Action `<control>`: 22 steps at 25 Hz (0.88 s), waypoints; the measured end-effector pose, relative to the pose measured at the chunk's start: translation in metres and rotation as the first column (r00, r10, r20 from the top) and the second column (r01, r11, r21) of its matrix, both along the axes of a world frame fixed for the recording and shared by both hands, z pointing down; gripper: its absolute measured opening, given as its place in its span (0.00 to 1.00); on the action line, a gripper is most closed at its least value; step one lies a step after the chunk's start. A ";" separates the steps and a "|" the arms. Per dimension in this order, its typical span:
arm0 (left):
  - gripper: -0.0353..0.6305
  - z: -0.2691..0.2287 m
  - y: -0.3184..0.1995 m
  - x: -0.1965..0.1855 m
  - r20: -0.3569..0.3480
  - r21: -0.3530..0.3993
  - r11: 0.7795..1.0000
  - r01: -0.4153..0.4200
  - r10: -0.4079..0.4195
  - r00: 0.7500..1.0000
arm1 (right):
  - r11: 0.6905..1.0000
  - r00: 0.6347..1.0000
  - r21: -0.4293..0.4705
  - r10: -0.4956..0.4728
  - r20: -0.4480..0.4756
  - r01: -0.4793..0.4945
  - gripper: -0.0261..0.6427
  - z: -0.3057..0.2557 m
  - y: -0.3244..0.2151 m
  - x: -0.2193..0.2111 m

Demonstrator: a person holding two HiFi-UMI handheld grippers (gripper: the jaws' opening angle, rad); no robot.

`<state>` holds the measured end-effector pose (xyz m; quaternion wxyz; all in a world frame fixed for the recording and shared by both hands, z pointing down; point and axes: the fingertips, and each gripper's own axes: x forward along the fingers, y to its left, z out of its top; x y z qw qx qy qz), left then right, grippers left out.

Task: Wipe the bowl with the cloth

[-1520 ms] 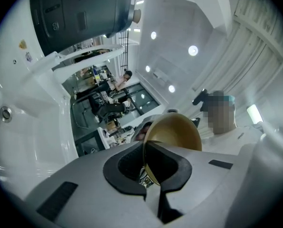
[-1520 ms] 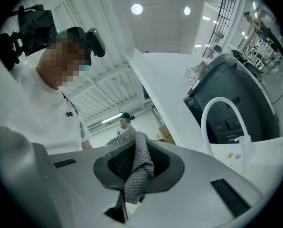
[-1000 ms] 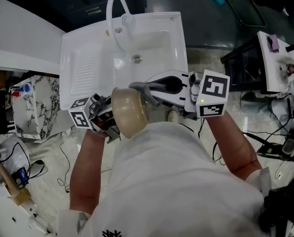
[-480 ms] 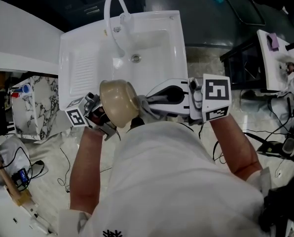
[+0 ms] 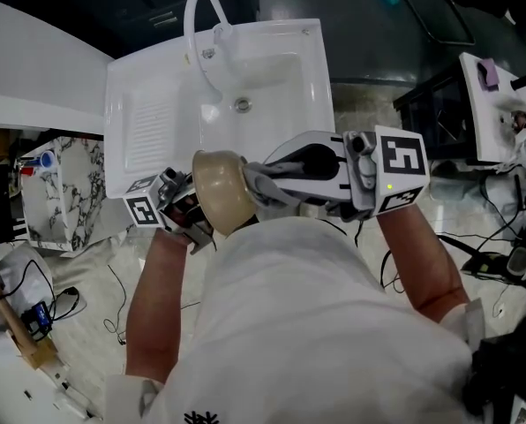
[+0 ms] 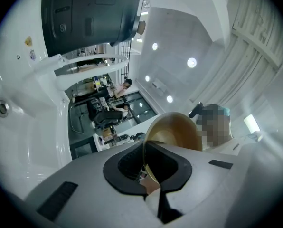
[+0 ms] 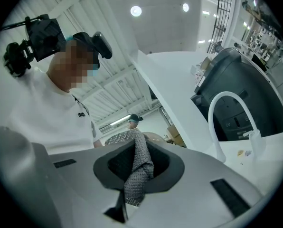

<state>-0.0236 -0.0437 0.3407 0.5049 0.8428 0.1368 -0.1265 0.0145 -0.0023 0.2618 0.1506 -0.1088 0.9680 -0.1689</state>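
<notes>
I hold a tan bowl (image 5: 221, 193) on its side in front of the person's chest, its rim pinched by my left gripper (image 5: 198, 212). In the left gripper view the rim runs between the shut pads of that gripper (image 6: 148, 169) and the bowl's (image 6: 175, 131) hollow shows beyond them. My right gripper (image 5: 252, 180) is shut on a grey knitted cloth (image 5: 261, 184) that lies against the bowl's right side. In the right gripper view the cloth (image 7: 137, 167) hangs bunched between the jaws of this gripper (image 7: 134, 177).
A white sink (image 5: 298, 69) with a drainboard and a curved white faucet (image 5: 195, 20) stands just beyond the grippers. A marbled box (image 5: 64, 184) sits at the left, and cables lie on the floor at the right.
The bowl has shifted a little to the left and back while my left gripper stayed nearly still. My right gripper has risen and tilted up, keeping the cloth at the bowl.
</notes>
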 end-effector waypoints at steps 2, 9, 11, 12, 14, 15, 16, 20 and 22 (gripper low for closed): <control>0.08 0.001 0.003 0.002 -0.002 -0.003 1.000 -0.012 0.012 1.000 | 0.999 1.000 0.009 0.031 0.003 -0.031 0.09 -0.002 -0.005 0.002; 0.08 0.000 0.006 0.002 -0.008 -0.011 1.000 -0.025 0.024 1.000 | 0.995 0.992 -0.019 0.093 -0.082 -0.095 0.09 0.016 -0.018 0.003; 0.08 -0.001 0.006 0.001 -0.011 -0.012 1.000 -0.022 0.022 1.000 | 0.995 0.990 -0.032 0.091 -0.112 -0.095 0.09 0.023 -0.019 0.001; 0.08 -0.001 0.006 0.000 -0.013 -0.012 1.000 -0.020 0.020 1.000 | 0.995 0.988 -0.039 0.088 -0.124 -0.093 0.09 0.027 -0.019 0.000; 0.08 -0.001 0.005 0.000 -0.016 -0.009 1.000 -0.017 0.017 1.000 | 0.995 0.988 -0.049 0.077 -0.136 -0.085 0.09 0.031 -0.017 -0.001; 0.08 -0.001 0.004 0.000 -0.018 -0.008 1.000 -0.015 0.014 1.000 | 0.995 0.988 -0.053 0.071 -0.139 -0.079 0.09 0.033 -0.016 -0.001; 0.08 -0.002 0.003 0.000 -0.020 -0.008 1.000 -0.011 0.010 1.000 | 0.996 0.988 -0.055 0.062 -0.143 -0.071 0.09 0.034 -0.014 -0.002; 0.08 -0.002 0.000 0.000 -0.025 -0.010 1.000 -0.001 0.001 1.000 | 0.999 0.990 -0.048 0.016 -0.137 -0.023 0.09 0.033 -0.003 -0.006; 0.08 -0.002 -0.001 0.000 -0.026 -0.012 1.000 0.000 0.000 1.000 | 0.999 0.993 -0.042 -0.004 -0.120 -0.001 0.09 0.029 0.001 -0.007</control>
